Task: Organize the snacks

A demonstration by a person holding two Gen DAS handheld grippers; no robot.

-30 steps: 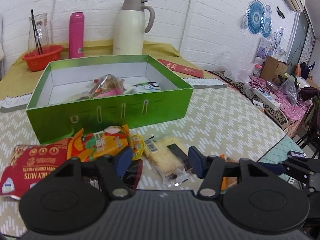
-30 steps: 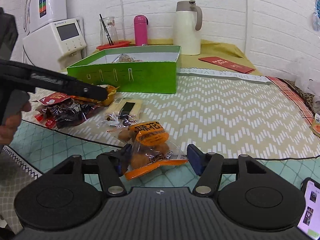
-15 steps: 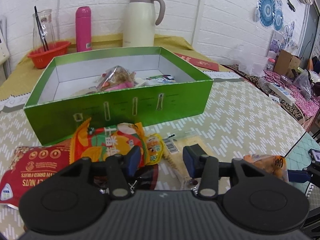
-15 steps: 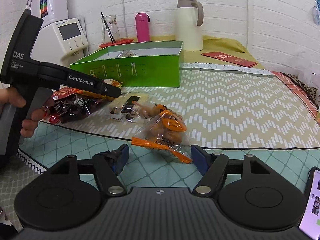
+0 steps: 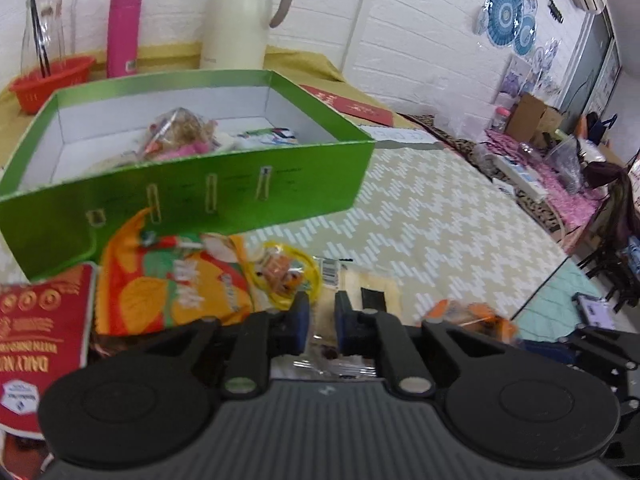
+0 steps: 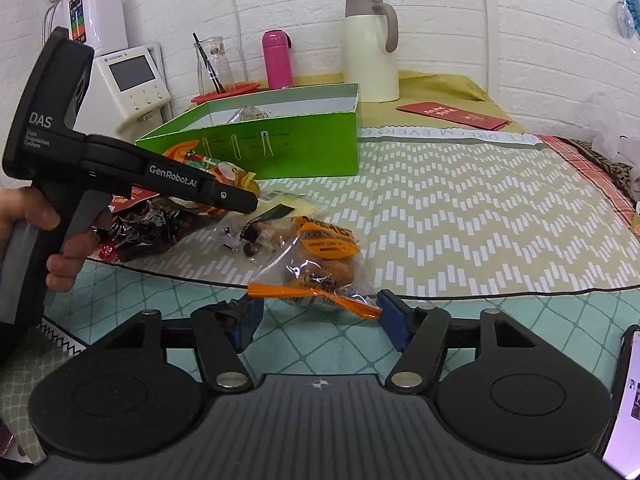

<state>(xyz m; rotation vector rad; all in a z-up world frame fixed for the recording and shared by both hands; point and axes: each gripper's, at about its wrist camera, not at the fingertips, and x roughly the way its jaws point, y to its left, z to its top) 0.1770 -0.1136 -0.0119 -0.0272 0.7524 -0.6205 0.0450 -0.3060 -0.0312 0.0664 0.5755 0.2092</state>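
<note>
A green box (image 5: 192, 196) (image 6: 304, 152) holds a few snacks. In front of it lie an orange-and-red snack bag (image 5: 176, 280), a red nuts pack (image 5: 36, 332), a small yellow packet (image 5: 286, 272) and a clear pale-yellow cake packet (image 5: 368, 292) (image 6: 288, 206). My left gripper (image 5: 320, 322) (image 6: 236, 202) has closed onto the near end of the cake packet. A clear bag with an orange label (image 6: 324, 256) (image 5: 468, 314) lies just ahead of my right gripper (image 6: 318, 322), which is open and empty.
Behind the box stand a cream thermos jug (image 5: 240, 16), a pink bottle (image 5: 123, 30) and a red basket with a glass jar (image 5: 44, 76). A red envelope (image 6: 456, 114) lies far right. A white appliance (image 6: 128, 84) stands at left. A phone (image 6: 624, 400) lies near right.
My left gripper moved forward and closed from open onto the cake packet. My right gripper drew back from the orange-label bag, which now lies ahead of its fingers.
</note>
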